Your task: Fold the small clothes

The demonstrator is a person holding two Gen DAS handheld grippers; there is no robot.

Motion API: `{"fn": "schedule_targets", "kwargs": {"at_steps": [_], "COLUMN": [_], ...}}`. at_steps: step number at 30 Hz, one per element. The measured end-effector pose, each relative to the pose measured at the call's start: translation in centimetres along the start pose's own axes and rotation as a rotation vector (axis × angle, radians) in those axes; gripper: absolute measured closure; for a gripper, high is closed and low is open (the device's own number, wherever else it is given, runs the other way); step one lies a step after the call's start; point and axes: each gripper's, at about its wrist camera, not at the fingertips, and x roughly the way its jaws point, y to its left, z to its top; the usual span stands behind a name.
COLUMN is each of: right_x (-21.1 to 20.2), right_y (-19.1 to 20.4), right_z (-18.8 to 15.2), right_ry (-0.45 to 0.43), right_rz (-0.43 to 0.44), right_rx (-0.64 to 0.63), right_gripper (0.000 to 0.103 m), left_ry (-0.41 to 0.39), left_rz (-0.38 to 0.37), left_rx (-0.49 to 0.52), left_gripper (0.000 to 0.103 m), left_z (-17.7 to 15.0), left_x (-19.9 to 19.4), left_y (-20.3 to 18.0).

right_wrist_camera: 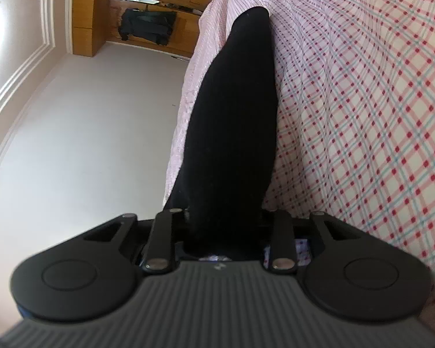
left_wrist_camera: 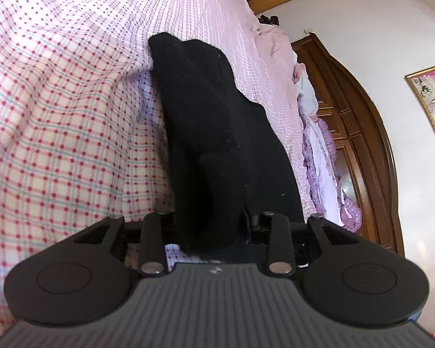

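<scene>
A black garment [left_wrist_camera: 206,101] lies bunched in a long strip on the pink checked bedsheet [left_wrist_camera: 58,116]. It runs forward out of my left gripper [left_wrist_camera: 214,226], whose fingers it covers; the cloth fills the gap between the jaws and is pinched there. In the right wrist view the same black garment [right_wrist_camera: 235,101] stretches away in a smooth, narrowing band along the bedsheet [right_wrist_camera: 362,116]. My right gripper [right_wrist_camera: 223,232] holds its near end in the same way, with the fingertips hidden under the fabric. Both views are rolled sideways.
A dark wooden headboard [left_wrist_camera: 356,133] and a heap of purple and white bedding [left_wrist_camera: 319,145] stand beyond the bed. A framed picture [left_wrist_camera: 432,95] hangs on the white wall. Wooden cabinets [right_wrist_camera: 95,14] with a dark jacket [right_wrist_camera: 148,26] line the far side of the room.
</scene>
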Motion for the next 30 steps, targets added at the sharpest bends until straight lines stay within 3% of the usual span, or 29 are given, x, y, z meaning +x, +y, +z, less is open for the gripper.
{"fn": "schedule_targets", "kwargs": {"at_steps": [4,7,15,18,20,24,25,28,30], "right_x": [-1.1,-2.4,-6.8,-8.1,-8.5,-8.5,-8.3,-7.6,-7.0], "right_y": [0.7,1.4,2.6,4.5,6.3,8.8,9.2,10.0,9.9], "right_z": [-0.6,-1.4,-4.8,-5.3,-5.4,-5.4,-5.2,-4.9,-4.6], "right_ry": [-0.013,-0.04,-0.06,-0.083,-0.098,-0.145,-0.159,-0.237,-0.298], "right_rz": [-0.041,-0.077,-0.122,-0.133,-0.142,-0.165,-0.178,-0.202,-0.206], "right_rx": [-0.003,-0.01,-0.055,-0.158,-0.291,-0.518,-0.567,-0.73,-0.856], "right_gripper": [0.062,0.06,0.059,0.059,0.058,0.058,0.054,0.016,0.015], "left_ry": [0.01,-0.003,-0.037,-0.107,-0.167,-0.241,-0.246,-0.276,-0.314], "left_rz": [0.04,0.086,0.147,0.21,0.267,0.34,0.339,0.317,0.279], "left_rx": [0.022,0.044,0.179,0.323,0.435,0.594,0.628,0.712,0.77], "left_gripper": [0.055,0.042,0.025,0.01,0.0,0.0,0.0,0.0,0.0], "left_z": [-0.6,-1.4,-4.8,-5.4,-5.4,-4.4,-4.0,-2.9,-2.2], "left_x": [-1.5,-3.1,-6.5,-8.2,-9.0,-9.7,-9.6,-9.2,-8.6], "left_y": [-0.4,-1.6,-5.5,-7.8,-9.2,-11.5,-12.2,-13.1,-13.0]}}
